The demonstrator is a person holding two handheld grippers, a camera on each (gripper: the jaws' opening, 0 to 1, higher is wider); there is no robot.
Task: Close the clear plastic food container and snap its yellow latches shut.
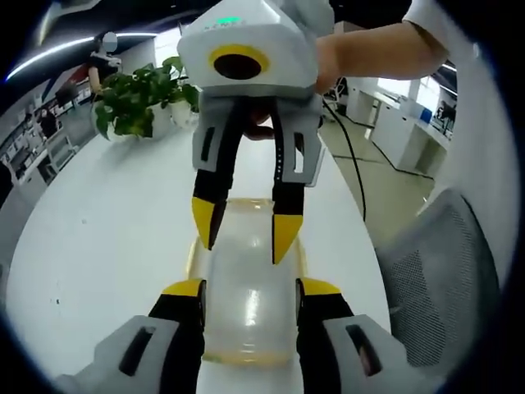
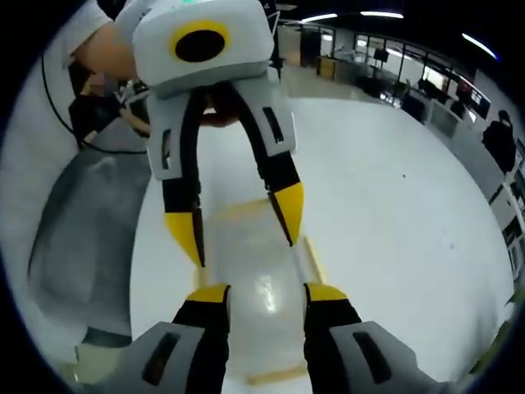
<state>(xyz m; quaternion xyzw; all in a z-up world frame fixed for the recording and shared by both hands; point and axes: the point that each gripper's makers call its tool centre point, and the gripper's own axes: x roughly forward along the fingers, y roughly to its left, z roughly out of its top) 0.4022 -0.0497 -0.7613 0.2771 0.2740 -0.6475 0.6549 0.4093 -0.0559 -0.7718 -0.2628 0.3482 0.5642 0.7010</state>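
The clear plastic container (image 1: 246,316) lies on the white table (image 1: 98,246) with its lid on, and yellow latch strips (image 1: 194,256) run along its long sides. My left gripper (image 1: 250,289) is open, its yellow-tipped jaws straddling the container's near end. My right gripper (image 1: 244,230) faces it from the far end, open, tips hanging just above the lid. In the right gripper view the container (image 2: 258,308) lies between my right gripper's (image 2: 267,294) jaws, with the left gripper (image 2: 238,222) opposite. A yellow latch (image 2: 312,256) shows along one side. I cannot tell whether any jaw touches the container.
A potted plant (image 1: 139,103) stands at the table's far end. A grey mesh chair (image 1: 435,279) (image 2: 90,222) sits beside the table edge. A person's arm (image 1: 377,49) holds the right gripper. A black cable (image 1: 353,156) trails to the floor.
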